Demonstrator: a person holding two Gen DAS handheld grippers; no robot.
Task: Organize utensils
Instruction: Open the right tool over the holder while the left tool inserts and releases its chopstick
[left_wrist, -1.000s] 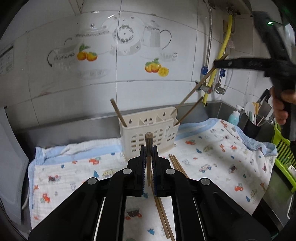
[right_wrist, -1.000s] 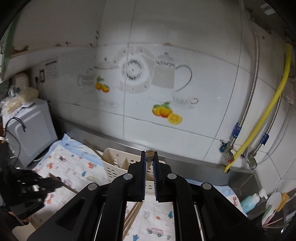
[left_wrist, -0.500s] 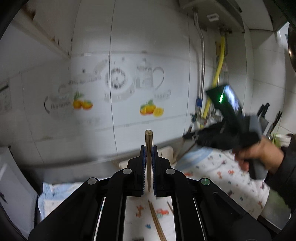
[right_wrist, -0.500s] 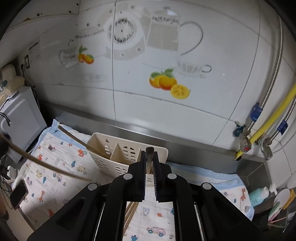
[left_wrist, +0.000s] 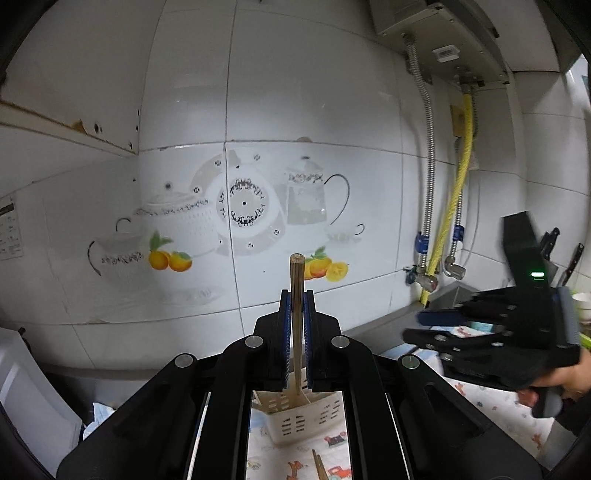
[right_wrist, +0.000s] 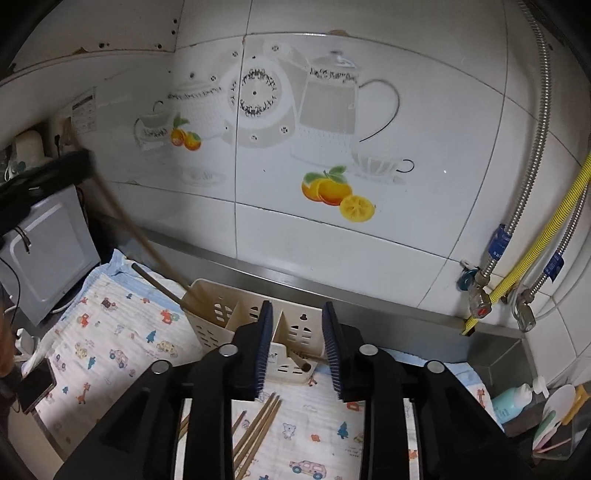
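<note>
My left gripper (left_wrist: 297, 297) is shut on a wooden chopstick (left_wrist: 297, 280) that stands upright between its pads. The chopstick's lower end reaches down to the cream slotted basket (left_wrist: 303, 415). In the right wrist view the same chopstick (right_wrist: 129, 229) slants from the left gripper (right_wrist: 48, 173) to the basket's (right_wrist: 221, 306) left corner. My right gripper (right_wrist: 297, 314) hangs over the basket's right side with its jaws opening and nothing between the pads. A dropped chopstick (right_wrist: 305, 366) lies in the basket below them. Another chopstick (right_wrist: 159, 286) leans out of the left compartment.
Several loose chopsticks (right_wrist: 258, 424) lie on the printed cloth (right_wrist: 110, 343) in front of the basket. A phone (right_wrist: 35, 387) and a grey appliance (right_wrist: 44, 243) are at the left. Hoses and valves (right_wrist: 480, 310) and a bottle (right_wrist: 513, 402) are at the right.
My right gripper has opened and let go of its chopstick, which now lies in the basket. My left gripper has risen with its chopstick, now over the basket's left side.
</note>
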